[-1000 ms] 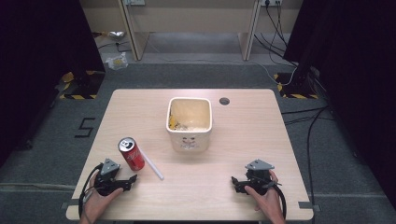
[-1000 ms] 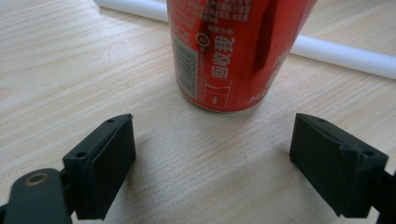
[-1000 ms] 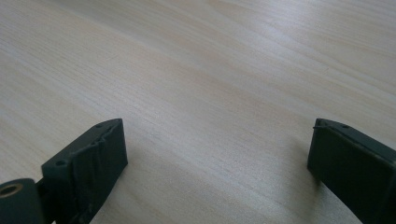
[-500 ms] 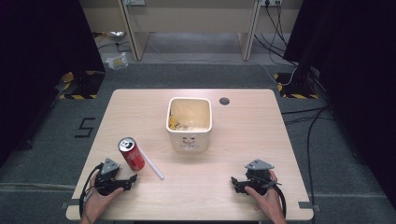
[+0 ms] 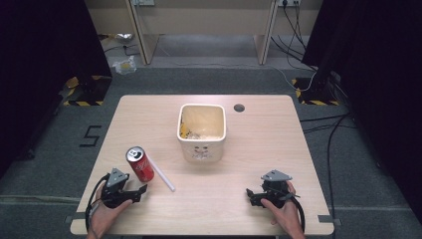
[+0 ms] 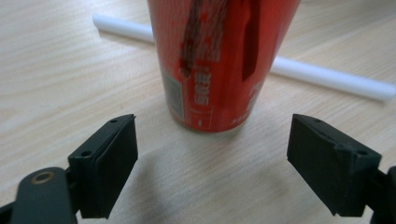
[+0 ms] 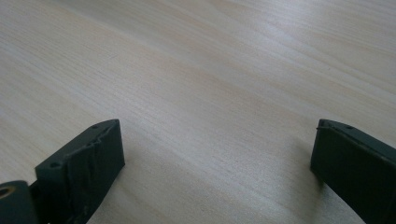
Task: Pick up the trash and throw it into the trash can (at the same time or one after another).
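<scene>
A red soda can (image 5: 140,163) stands upright on the wooden table (image 5: 259,149), left of centre. Right beside it lies a white straw (image 5: 164,176). My left gripper (image 5: 142,192) rests near the front left edge, open, its jaws aimed at the red soda can (image 6: 219,60) just ahead, with the white straw (image 6: 322,77) behind the can. A white square bin (image 5: 201,130) with scraps inside stands at mid-table. My right gripper (image 5: 250,195) rests open near the front right edge, and in the right gripper view its jaws (image 7: 215,158) frame bare wood.
A round cable hole (image 5: 239,107) sits in the table behind the bin. Desk legs and cables stand on the grey floor beyond the far edge. A hand holds each gripper at the table's front edge.
</scene>
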Demonstrator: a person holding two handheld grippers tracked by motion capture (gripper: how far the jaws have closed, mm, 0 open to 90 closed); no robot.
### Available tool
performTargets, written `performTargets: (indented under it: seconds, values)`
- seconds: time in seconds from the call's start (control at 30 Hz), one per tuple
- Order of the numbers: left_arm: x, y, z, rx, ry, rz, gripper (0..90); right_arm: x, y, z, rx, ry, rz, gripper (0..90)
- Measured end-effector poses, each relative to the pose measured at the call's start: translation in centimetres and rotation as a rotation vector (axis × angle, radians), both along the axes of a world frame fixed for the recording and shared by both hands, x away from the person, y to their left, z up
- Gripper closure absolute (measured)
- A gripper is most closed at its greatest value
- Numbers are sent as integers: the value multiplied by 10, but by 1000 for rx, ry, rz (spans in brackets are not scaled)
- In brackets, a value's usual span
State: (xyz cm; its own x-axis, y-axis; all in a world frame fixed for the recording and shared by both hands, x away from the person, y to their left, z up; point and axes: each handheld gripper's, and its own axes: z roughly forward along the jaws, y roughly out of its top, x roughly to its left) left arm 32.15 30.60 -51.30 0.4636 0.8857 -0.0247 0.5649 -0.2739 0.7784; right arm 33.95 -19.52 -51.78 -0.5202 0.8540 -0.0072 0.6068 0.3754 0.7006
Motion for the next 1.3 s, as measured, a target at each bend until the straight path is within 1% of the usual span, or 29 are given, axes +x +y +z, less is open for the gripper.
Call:
performTargets:
  seconds: [0.1, 0.17, 0.27, 0.37, 0.5, 0.77, 0.97, 1.03, 1.27, 1.3]
  values:
    - [0, -1, 3, -4, -8, -3, 159, 0, 0, 0, -1, -1, 0, 29]
    - [0, -2, 5, -18, -14, -6, 163, 0, 0, 0, 1, 0, -1, 29]
    - [1, -3, 9, -12, -24, -8, 171, 0, 0, 0, 1, 0, -1, 28]
    - [2, -4, 12, -19, -36, -5, 171, 0, 0, 0, 2, -1, -2, 28]
    - [5, -5, 15, -31, -38, -13, 172, 0, 0, 0, 1, -2, -2, 27]
    - [14, -11, 15, -23, -40, -15, 184, 0, 0, 0, 1, -1, -2, 27]
    - [18, -13, 15, -27, -45, -10, 199, 0, 0, 0, 0, -2, -1, 27]
    - [21, -14, 13, -20, -43, -10, 203, 0, 0, 0, 0, -2, -1, 26]
    - [27, -15, 10, -16, -46, -11, 256, 0, 0, 0, 0, -2, -1, 26]
    - [27, -15, 10, -16, -46, -11, 281, 0, 0, 0, 0, -2, -1, 26]
